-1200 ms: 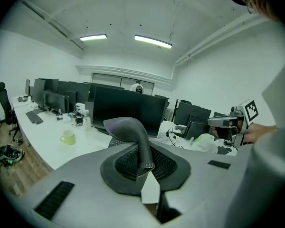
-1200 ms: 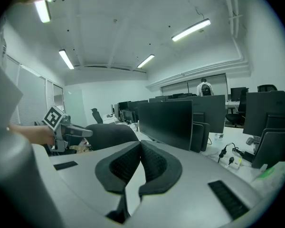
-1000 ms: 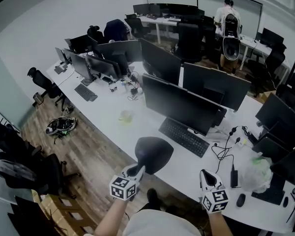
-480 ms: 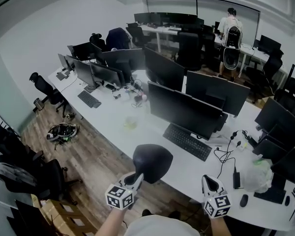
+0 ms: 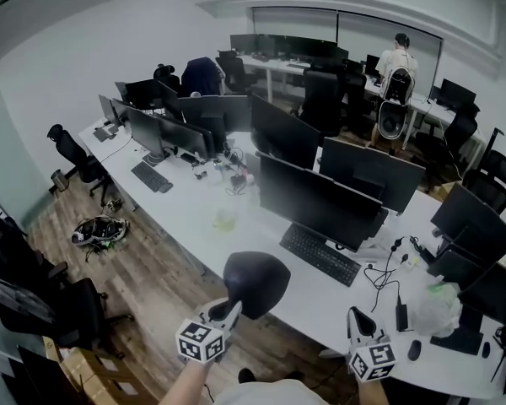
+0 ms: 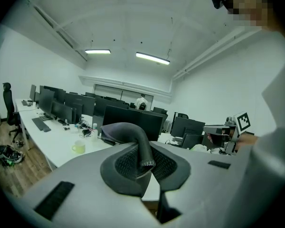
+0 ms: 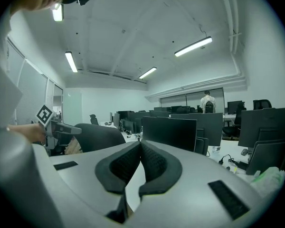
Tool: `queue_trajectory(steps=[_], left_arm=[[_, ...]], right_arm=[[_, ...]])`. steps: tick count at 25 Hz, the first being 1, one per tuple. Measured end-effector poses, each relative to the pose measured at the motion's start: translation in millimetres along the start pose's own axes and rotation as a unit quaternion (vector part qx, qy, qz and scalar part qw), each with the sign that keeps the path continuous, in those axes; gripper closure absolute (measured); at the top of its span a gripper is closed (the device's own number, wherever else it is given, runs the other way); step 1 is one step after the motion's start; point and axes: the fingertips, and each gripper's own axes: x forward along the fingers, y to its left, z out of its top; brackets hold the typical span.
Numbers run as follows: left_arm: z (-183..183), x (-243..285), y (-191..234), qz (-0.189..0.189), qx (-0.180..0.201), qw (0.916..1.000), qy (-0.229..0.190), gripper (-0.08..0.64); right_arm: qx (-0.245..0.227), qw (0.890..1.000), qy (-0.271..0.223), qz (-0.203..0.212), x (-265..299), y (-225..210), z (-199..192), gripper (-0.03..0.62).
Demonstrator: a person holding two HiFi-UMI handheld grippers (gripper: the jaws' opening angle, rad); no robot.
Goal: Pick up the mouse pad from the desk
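The mouse pad point(image 5: 257, 281) is a dark, limp sheet hanging in the air in front of the white desk point(image 5: 236, 243), curled over where it is held. My left gripper point(image 5: 230, 308) is shut on its near edge. In the left gripper view the pad point(image 6: 128, 133) bends up and away from between the pads of the left gripper point(image 6: 145, 165). My right gripper point(image 5: 357, 319) sits to the right, near the desk's front edge, shut with nothing in it point(image 7: 138, 148). The right gripper view shows the pad point(image 7: 97, 137) at the left.
On the desk behind the pad are a black keyboard point(image 5: 319, 254) and a row of monitors point(image 5: 316, 199), and a pale cup point(image 5: 224, 219) further left. Cables, a crumpled plastic bag point(image 5: 434, 308) and a mouse point(image 5: 414, 350) lie at the right. Office chairs point(image 5: 34, 285) stand at the left.
Both grippers have risen and drawn back from the desk. The mouse pad has come along in the left gripper and hangs further off the desk edge.
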Motion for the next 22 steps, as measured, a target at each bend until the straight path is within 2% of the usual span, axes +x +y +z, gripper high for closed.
queue_trajectory(steps=[5,22], left_arm=[[5,-8,9,0.003,-0.002,1.0,-0.008,0.515],[6,-16,23,0.008,-0.008,0.9998,-0.016,0.515]], right_arm=[[-0.004,1.0,-0.011,-0.01,-2,2,9,0.581],[-0.004,1.0,-0.013,-0.005,9,15,11,0.581]])
